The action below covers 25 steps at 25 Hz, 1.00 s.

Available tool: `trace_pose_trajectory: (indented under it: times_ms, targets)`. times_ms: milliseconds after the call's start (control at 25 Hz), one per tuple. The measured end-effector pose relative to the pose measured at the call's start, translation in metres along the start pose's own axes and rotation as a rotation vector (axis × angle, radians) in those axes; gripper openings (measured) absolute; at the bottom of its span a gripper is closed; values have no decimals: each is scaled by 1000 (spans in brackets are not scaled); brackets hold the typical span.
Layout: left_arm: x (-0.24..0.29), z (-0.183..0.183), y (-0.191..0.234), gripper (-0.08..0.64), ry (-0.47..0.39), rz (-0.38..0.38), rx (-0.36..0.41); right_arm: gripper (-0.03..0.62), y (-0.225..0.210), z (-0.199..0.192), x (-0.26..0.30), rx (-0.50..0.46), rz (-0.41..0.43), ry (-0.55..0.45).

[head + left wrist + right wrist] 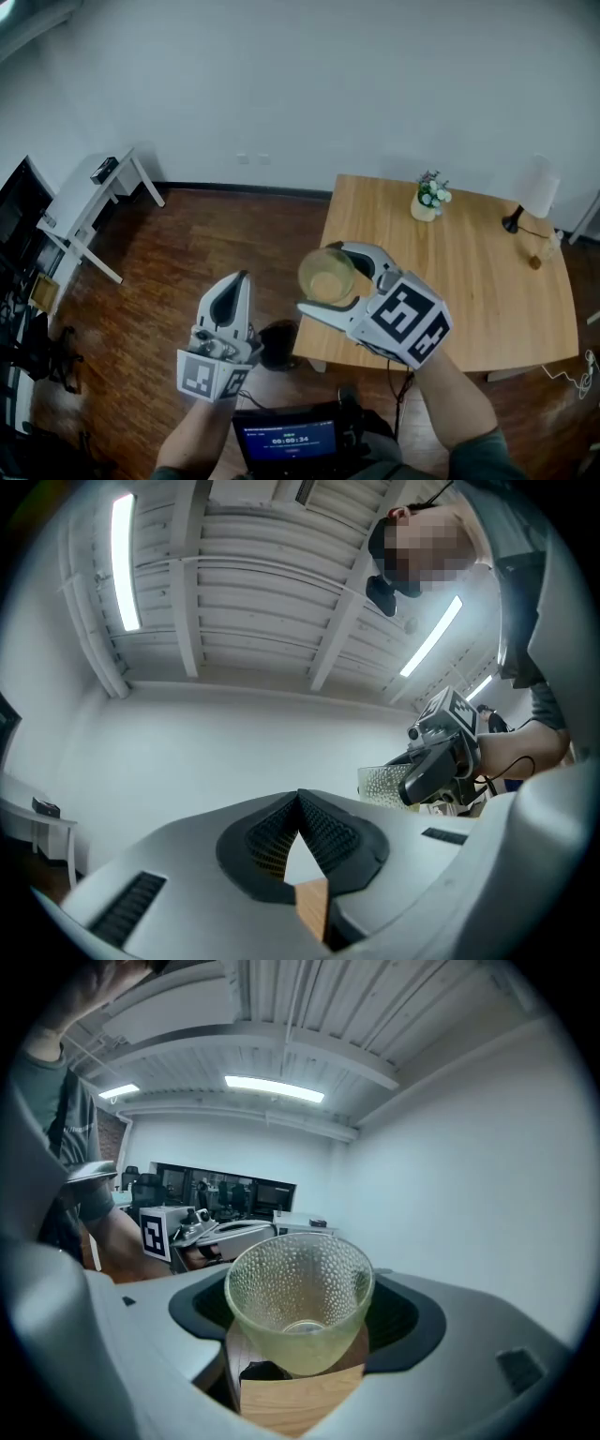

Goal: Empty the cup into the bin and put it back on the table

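At the tabletop's [469, 281] left edge, my right fingers [364, 254] gripping the glass cup [300, 1302], my left fingers [233, 302] closed together, holding nothing.

Head view steeply down on floor [187, 253] and bench [487, 281], left gripper view close along its fingers [328, 834], tilted up at ceiling [262, 583], right gripper view tight on cup [300, 1312], shared by all three

A white wall [281, 84] meets a dark wood-plank floor [216, 244], where a pale wooden worktop [487, 300] carries a small potted plant [429, 197] and a white-shaded lamp [539, 186]. A white desk [89, 194] stands at left; strip lights [125, 562] line the ribbed white ceiling [253, 583].
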State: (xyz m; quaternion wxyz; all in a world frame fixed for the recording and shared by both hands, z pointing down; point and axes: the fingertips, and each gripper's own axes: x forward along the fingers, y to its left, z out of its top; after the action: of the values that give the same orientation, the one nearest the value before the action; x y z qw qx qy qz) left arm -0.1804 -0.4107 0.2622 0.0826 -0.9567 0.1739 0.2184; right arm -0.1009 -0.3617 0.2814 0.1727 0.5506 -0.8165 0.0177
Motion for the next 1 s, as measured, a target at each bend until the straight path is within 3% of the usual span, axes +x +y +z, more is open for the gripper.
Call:
trace_pose_trajectory:
  times_ms: [360,560,1000]
  targets:
    - [14,-15,-32,-3,-24,-129,-88,399,-5,-23,-46,68,-187,41]
    - [21,-20,-51,-3,-19,-169,-147,399,-2,-33,-75,102,-259,62]
    - [50,-27,-118,-3,1,-267,-194,399,-15,-59,-157,176,-384,36]
